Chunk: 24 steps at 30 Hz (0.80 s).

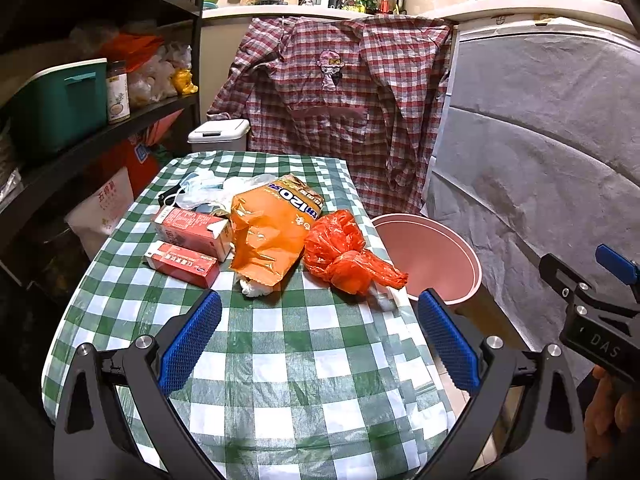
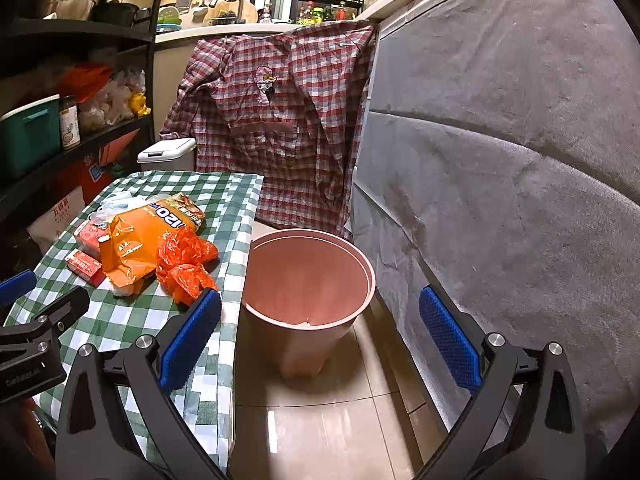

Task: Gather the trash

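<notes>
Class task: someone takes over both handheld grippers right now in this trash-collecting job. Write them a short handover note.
Left gripper: open, empty, above the near part of the checked table.
Right gripper: open, empty, over the floor, pointing at the pink bin.
Trash, all on the table: knotted orange-red plastic bag nearest the bin, orange snack bag, two red-and-white cartons, clear plastic and a face mask behind them.
The bin stands on the floor beside the table's right edge.
Done: nothing visibly collected; the bin looks nearly empty.
Left: every item into the bin.
</notes>
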Each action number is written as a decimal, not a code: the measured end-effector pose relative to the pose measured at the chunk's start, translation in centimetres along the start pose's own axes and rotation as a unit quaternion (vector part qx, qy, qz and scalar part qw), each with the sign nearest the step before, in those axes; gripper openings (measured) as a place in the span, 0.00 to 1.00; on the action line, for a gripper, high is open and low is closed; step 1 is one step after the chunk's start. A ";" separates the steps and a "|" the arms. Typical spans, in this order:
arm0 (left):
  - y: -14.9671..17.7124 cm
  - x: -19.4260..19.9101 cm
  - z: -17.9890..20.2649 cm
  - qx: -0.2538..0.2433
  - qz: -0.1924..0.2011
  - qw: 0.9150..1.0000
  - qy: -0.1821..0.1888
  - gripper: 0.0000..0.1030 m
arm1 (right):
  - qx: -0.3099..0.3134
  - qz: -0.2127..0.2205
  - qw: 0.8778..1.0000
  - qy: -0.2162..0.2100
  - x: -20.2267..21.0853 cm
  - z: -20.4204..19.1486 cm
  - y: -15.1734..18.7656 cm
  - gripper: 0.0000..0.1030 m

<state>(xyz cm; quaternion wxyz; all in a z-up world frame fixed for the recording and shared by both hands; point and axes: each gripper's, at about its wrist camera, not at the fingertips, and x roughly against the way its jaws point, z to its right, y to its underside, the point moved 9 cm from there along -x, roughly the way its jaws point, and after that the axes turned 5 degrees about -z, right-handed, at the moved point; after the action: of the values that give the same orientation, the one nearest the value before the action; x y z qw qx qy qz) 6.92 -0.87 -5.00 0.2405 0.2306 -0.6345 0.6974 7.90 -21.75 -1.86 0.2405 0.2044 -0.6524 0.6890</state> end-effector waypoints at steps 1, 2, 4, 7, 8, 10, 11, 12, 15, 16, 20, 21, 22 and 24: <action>0.0 0.0 0.0 0.000 0.000 1.000 0.001 0.92 | 0.000 0.001 1.000 0.001 0.1 0.0 0.0 0.94; 0.0 0.0 0.0 0.000 0.000 1.000 0.002 0.92 | 0.000 0.001 1.000 0.000 0.0 0.0 0.0 0.94; 0.0 0.0 0.1 0.000 0.000 1.000 0.001 0.92 | 0.001 0.002 1.000 0.000 0.1 0.1 -0.1 0.94; 0.0 0.1 0.1 -0.001 0.000 1.000 0.001 0.92 | 0.001 0.002 1.000 -0.001 0.0 0.1 -0.2 0.94; -0.1 0.1 0.1 -0.002 0.001 1.000 0.001 0.92 | 0.001 0.003 1.000 0.000 0.1 0.0 -0.2 0.94; -0.1 0.1 0.2 -0.003 0.002 1.000 0.000 0.92 | -0.001 0.004 1.000 0.000 0.1 0.0 -0.2 0.94; -0.2 0.1 0.2 -0.004 0.002 1.000 0.000 0.92 | -0.002 0.004 1.000 0.000 0.2 0.0 -0.2 0.94; -0.2 0.1 0.3 -0.004 0.002 1.000 0.001 0.93 | -0.002 0.005 1.000 0.001 0.2 0.0 -0.2 0.94; -0.3 0.1 0.3 -0.004 0.003 1.000 0.000 0.92 | -0.001 0.005 1.000 0.000 0.2 -0.1 -0.2 0.94; -0.3 0.1 0.4 -0.004 0.003 1.000 0.000 0.93 | 0.000 0.005 1.000 0.000 0.2 -0.1 -0.2 0.94; -0.4 0.3 0.7 -0.007 0.007 1.000 0.000 0.92 | 0.001 0.005 1.000 -0.001 0.2 -0.1 -0.3 0.94; -0.3 0.3 0.7 -0.007 0.007 1.000 0.000 0.93 | 0.001 0.005 1.000 -0.001 0.3 -0.2 -0.3 0.94; -0.3 0.3 0.7 -0.007 0.006 1.000 0.000 0.92 | 0.001 0.005 1.000 -0.001 0.2 -0.2 -0.3 0.94; -0.2 0.4 0.7 -0.008 0.006 1.000 0.000 0.92 | 0.002 0.005 1.000 0.000 0.2 -0.3 -0.3 0.94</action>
<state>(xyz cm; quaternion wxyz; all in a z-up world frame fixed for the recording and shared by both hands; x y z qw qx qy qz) 6.77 -1.57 -4.49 0.2383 0.2243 -0.6417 0.6936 7.90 -21.47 -1.48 0.2367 0.2014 -0.6519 0.6917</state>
